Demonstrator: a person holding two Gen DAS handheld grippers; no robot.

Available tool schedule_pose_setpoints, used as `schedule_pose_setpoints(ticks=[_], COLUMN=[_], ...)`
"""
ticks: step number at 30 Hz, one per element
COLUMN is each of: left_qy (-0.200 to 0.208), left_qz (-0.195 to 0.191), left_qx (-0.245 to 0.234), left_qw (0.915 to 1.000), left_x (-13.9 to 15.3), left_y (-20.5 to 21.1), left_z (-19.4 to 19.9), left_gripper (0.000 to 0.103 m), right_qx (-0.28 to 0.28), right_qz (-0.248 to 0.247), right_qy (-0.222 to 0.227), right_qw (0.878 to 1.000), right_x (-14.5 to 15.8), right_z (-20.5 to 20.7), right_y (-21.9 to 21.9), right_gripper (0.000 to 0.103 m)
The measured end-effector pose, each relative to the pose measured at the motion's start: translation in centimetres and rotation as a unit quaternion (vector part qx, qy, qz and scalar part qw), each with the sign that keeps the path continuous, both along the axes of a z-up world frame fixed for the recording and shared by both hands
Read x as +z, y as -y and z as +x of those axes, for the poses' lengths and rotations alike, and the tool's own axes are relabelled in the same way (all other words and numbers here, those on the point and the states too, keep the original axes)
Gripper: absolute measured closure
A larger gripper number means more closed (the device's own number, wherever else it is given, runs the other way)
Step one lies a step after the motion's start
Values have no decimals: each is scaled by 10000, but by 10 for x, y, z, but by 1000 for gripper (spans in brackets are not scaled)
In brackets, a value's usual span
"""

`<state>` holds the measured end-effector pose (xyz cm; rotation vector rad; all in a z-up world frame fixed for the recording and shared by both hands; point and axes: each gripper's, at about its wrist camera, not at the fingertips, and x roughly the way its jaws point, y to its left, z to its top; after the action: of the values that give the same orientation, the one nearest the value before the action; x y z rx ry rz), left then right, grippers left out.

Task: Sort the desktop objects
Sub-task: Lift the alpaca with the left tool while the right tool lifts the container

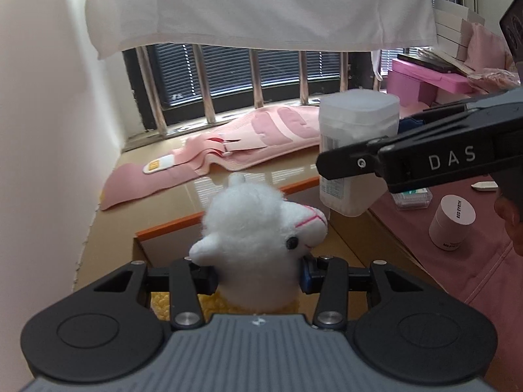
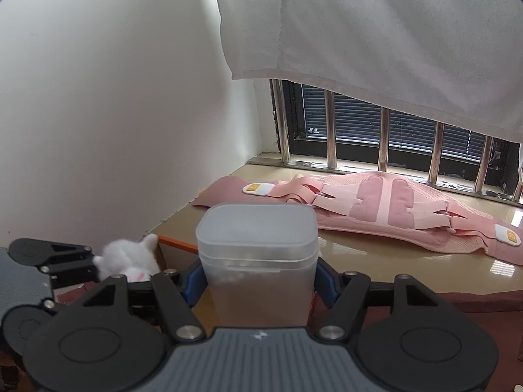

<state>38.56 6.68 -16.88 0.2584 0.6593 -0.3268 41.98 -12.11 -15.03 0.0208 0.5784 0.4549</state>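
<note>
My left gripper (image 1: 258,276) is shut on a white plush alpaca (image 1: 258,225) by its neck, holding it upright above a cardboard box (image 1: 356,248) with an orange rim. My right gripper (image 2: 258,282) is shut on a translucent plastic container (image 2: 258,254) with a frosted lid. In the left wrist view that container (image 1: 356,150) hangs to the right of the alpaca, above the box, with the right gripper's black body (image 1: 425,156) across it. In the right wrist view the alpaca (image 2: 130,258) shows at lower left, held in the left gripper (image 2: 65,261).
A pink support belt (image 1: 248,140) lies on the tan windowsill below the barred window (image 1: 255,75). A pink jar (image 1: 452,222) and a small clear case (image 1: 413,197) sit on the dark pink cloth at right. Pink boxes (image 1: 425,80) stand at back right. A white wall is on the left.
</note>
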Motion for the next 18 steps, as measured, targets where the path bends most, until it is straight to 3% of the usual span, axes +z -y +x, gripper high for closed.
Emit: schedule_pose_setpoints(ticks=[7, 18], left_qy=[-74, 57], left_qz=[-88, 288], left_qx=[-93, -269], left_qw=[9999, 9992], left_x=[-16, -29], left_y=[-4, 6], left_z=[9, 11], left_gripper=[59, 59], right_qx=[117, 406], right_qz=[-5, -323], right_qy=[-108, -505], right_qw=[9999, 9974], right_x=[-11, -28], right_z=[5, 26], right_y=[-12, -32], right_gripper=[37, 37])
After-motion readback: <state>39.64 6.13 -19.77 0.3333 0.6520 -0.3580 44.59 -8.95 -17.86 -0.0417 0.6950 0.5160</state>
